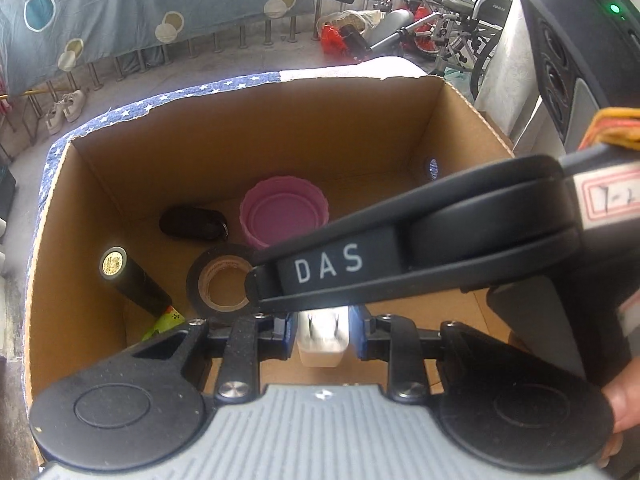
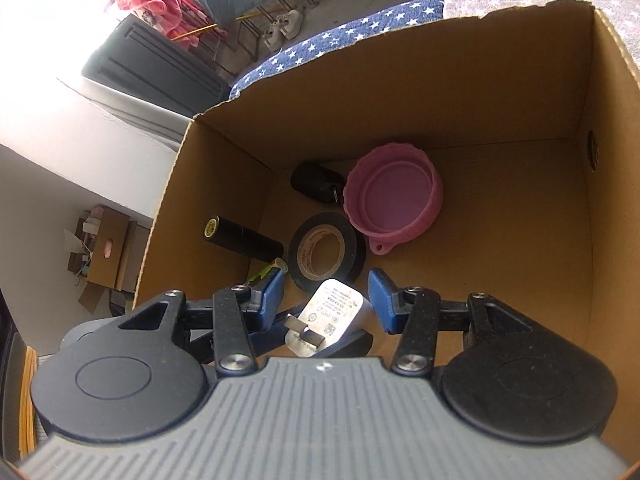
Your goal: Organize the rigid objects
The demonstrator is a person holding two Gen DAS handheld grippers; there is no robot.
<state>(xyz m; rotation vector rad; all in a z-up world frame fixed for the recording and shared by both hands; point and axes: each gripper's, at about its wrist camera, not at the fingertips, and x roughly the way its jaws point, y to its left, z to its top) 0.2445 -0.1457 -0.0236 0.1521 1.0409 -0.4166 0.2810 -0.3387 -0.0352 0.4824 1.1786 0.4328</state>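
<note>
Inside, the cardboard box (image 2: 440, 92) holds a pink collapsible bowl (image 2: 394, 202), a roll of black tape (image 2: 326, 252), a black cylinder (image 2: 244, 238) and a dark key fob (image 2: 316, 182). Low in the frame, the left gripper (image 1: 323, 330) has its fingers clamped on a white charger plug (image 1: 320, 340) above the box. The right gripper (image 2: 326, 306) hangs with fingers spread, touching nothing. A star-patterned blue cloth (image 2: 340, 44) lies under the box; a wheelchair (image 1: 452, 4) stands at upper right of the left view.
</note>
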